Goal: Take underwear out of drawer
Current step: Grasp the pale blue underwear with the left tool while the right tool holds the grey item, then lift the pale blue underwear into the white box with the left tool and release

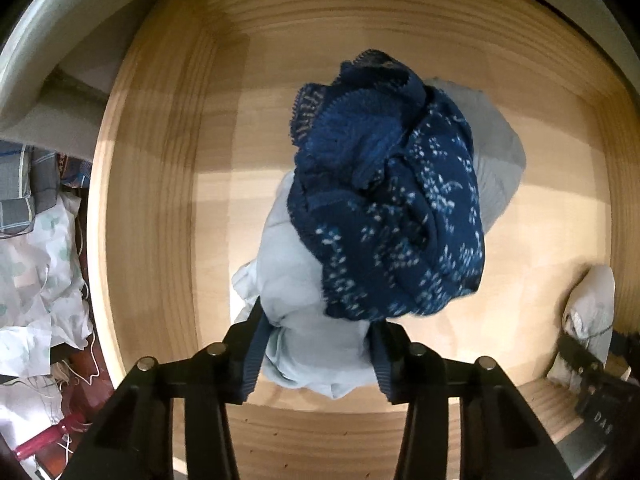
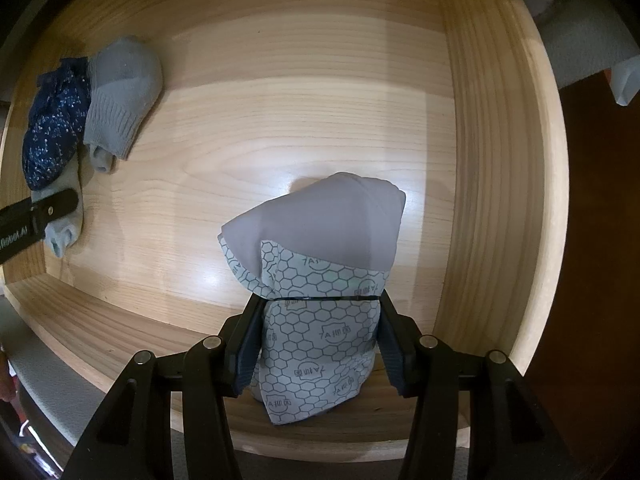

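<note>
1. Left gripper (image 1: 318, 354) clamps a pale garment (image 1: 296, 280) beneath the navy underwear (image 1: 384, 200), inside the wooden drawer (image 1: 160, 184).
2. Right gripper (image 2: 316, 340) grips the hexagon-print underwear (image 2: 320, 320); lift both straight up, clear of the walls.

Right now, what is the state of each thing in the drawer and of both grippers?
Drawer: open.
Left gripper: shut on pale blue garment.
Navy patterned underwear: bunched on that garment.
Grey sock: lying loose.
Right gripper: shut on grey hexagon-print underwear.
</note>
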A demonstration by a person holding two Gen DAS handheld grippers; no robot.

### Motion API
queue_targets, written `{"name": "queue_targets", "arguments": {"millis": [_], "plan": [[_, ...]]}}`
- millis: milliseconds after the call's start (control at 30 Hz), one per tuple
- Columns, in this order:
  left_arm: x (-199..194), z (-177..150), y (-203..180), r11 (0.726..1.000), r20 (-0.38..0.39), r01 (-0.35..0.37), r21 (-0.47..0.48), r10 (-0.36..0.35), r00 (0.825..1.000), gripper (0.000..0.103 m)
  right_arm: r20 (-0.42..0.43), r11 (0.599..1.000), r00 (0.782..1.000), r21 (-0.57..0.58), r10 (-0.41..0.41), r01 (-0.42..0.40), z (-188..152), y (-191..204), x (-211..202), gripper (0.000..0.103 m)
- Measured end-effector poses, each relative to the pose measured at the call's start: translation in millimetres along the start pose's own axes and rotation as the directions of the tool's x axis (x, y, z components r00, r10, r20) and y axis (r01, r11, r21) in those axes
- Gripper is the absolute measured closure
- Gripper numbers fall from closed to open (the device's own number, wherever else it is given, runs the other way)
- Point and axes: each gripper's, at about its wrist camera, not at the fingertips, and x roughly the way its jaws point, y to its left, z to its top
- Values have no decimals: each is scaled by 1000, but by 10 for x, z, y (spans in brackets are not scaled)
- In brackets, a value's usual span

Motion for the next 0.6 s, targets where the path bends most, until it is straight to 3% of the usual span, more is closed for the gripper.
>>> {"name": "queue_targets", "arguments": {"millis": [267, 600], "plan": [[-73, -116, 137, 999, -29, 50, 4, -49, 998, 65, 0, 1000, 1000, 2, -5, 5, -3, -2, 0, 54], [-427, -390, 288, 997, 46, 72, 1, -72, 996, 65, -2, 1000, 1000, 8, -11, 11, -11, 1, -1, 54]]}}
